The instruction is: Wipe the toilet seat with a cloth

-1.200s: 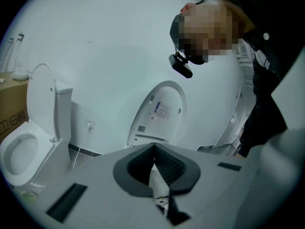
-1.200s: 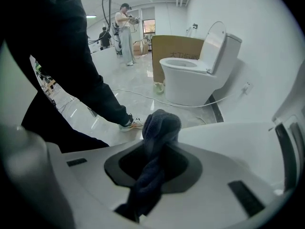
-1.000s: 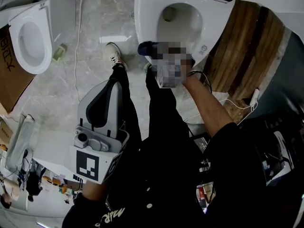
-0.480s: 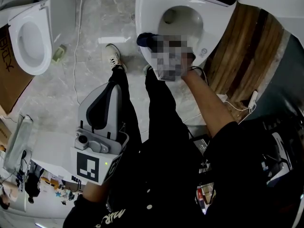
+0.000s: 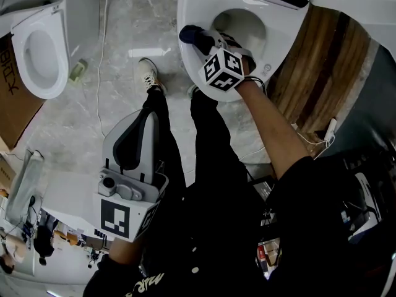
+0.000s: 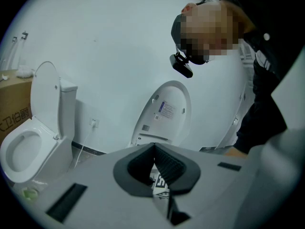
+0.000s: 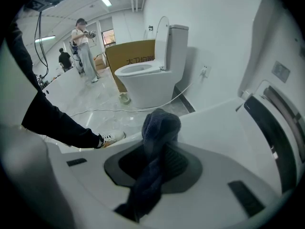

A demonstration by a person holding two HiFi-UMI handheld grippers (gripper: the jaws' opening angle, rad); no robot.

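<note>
The white toilet seat (image 5: 187, 14) rings the bowl (image 5: 238, 23) at the top of the head view. A dark blue cloth (image 5: 193, 36) lies on the seat's left rim, and my right gripper (image 5: 205, 43) is shut on it. In the right gripper view the cloth (image 7: 159, 125) bunches out past the jaws of the right gripper (image 7: 159, 151), over the white seat (image 7: 219, 123). My left gripper (image 5: 147, 109) is held low by the person's left leg, away from the toilet. In its own view the left gripper (image 6: 155, 150) is shut on nothing.
A second toilet (image 5: 40, 48) and a cardboard box (image 5: 12, 98) stand at the left. A cable (image 5: 99, 73) and a small green object (image 5: 77, 68) lie on the marble floor. A wooden panel (image 5: 322, 67) is right of the toilet. Two people (image 7: 83, 46) stand far off.
My right gripper has slid the cloth forward along the seat's left rim, away from the person. The left gripper has stayed where it was.
</note>
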